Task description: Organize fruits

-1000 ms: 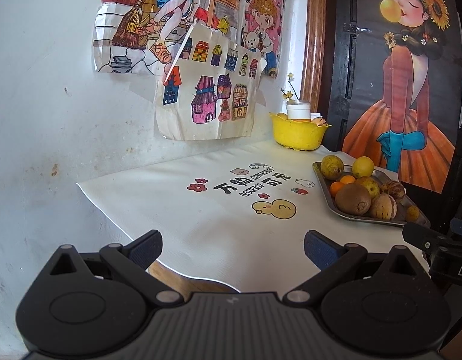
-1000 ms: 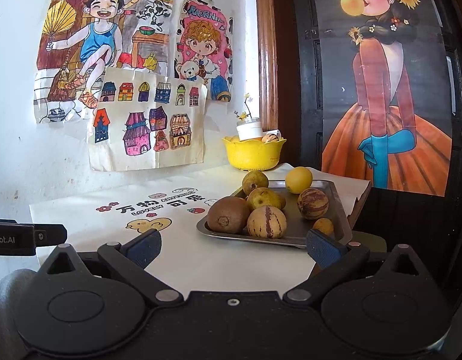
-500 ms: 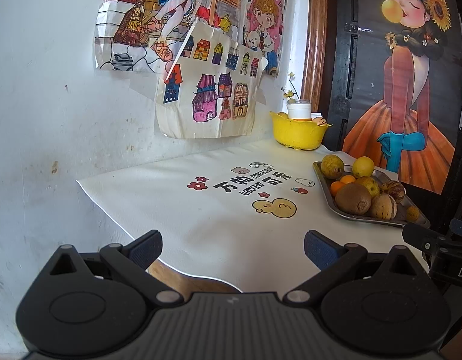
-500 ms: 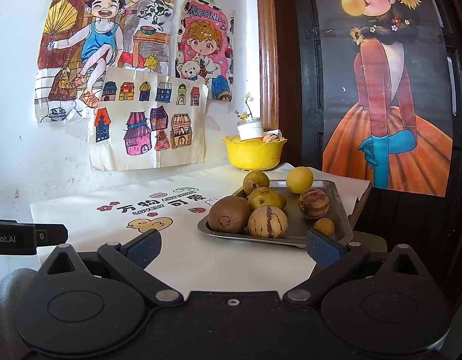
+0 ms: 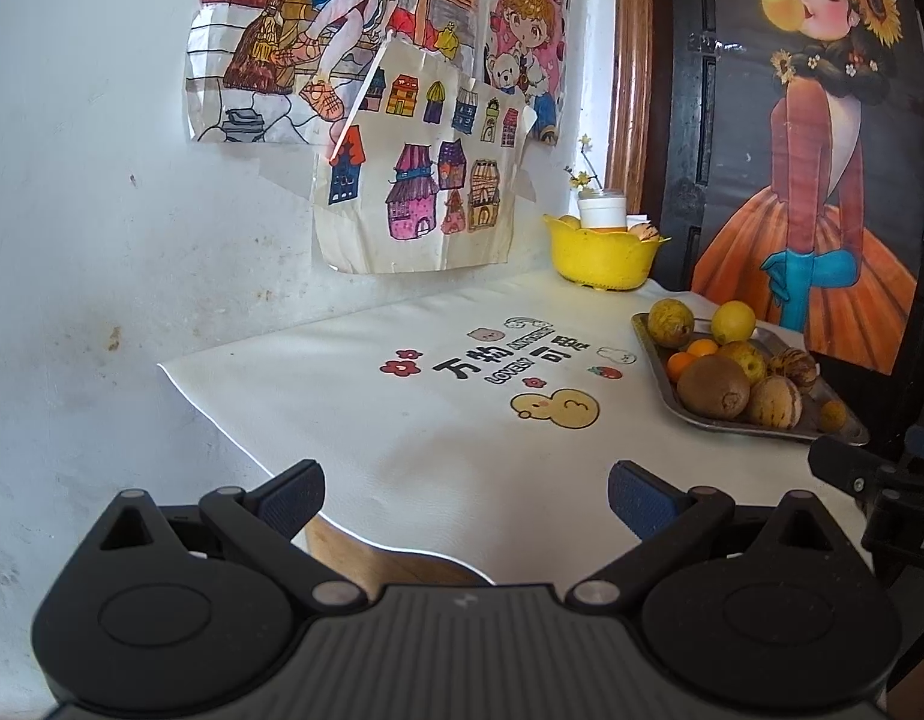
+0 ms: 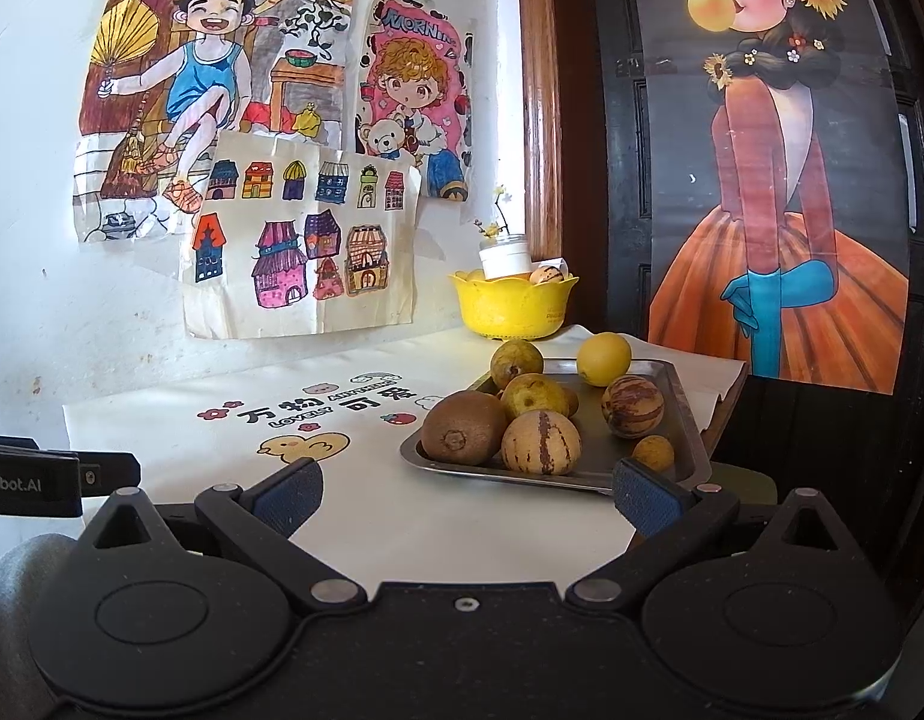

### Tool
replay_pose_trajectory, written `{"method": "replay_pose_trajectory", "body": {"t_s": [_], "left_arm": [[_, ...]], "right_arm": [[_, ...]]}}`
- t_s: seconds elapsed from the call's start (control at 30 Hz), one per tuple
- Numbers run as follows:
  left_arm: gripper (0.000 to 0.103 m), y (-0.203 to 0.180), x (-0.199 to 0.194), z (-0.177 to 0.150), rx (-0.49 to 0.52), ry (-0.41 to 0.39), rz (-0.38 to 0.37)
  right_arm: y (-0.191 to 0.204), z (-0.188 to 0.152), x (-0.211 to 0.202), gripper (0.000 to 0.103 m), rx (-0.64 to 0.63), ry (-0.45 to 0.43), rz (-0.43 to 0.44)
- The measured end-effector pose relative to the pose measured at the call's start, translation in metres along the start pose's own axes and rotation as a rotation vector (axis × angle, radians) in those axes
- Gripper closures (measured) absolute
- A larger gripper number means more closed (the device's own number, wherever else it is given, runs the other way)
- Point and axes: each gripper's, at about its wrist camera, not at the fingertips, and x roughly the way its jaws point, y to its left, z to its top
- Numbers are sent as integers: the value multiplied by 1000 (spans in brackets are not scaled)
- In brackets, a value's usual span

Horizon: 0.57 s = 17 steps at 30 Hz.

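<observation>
From where I stand, the right gripper (image 6: 465,495) is plainly the nearer one: its jaws are spread wide and empty, and the metal tray (image 6: 681,402) of fruit sits just ahead at about one o'clock, the kiwi (image 6: 464,427) and striped melon (image 6: 541,441) closest to the fingers. The left gripper (image 5: 465,495), equally released and holding nothing, faces bare tablecloth (image 5: 354,396), with the tray well off at two o'clock. The yellow bowl (image 6: 513,306) waits behind the tray at twelve o'clock, likely the destination.
</observation>
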Motion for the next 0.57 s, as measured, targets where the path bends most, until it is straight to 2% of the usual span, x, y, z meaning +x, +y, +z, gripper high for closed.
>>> {"method": "replay_pose_trajectory", "body": {"t_s": [0.57], "left_arm": [[0,2,1,-1,-12,9,1]], "right_arm": [[2,-1,1,1,-14,11,16]]}}
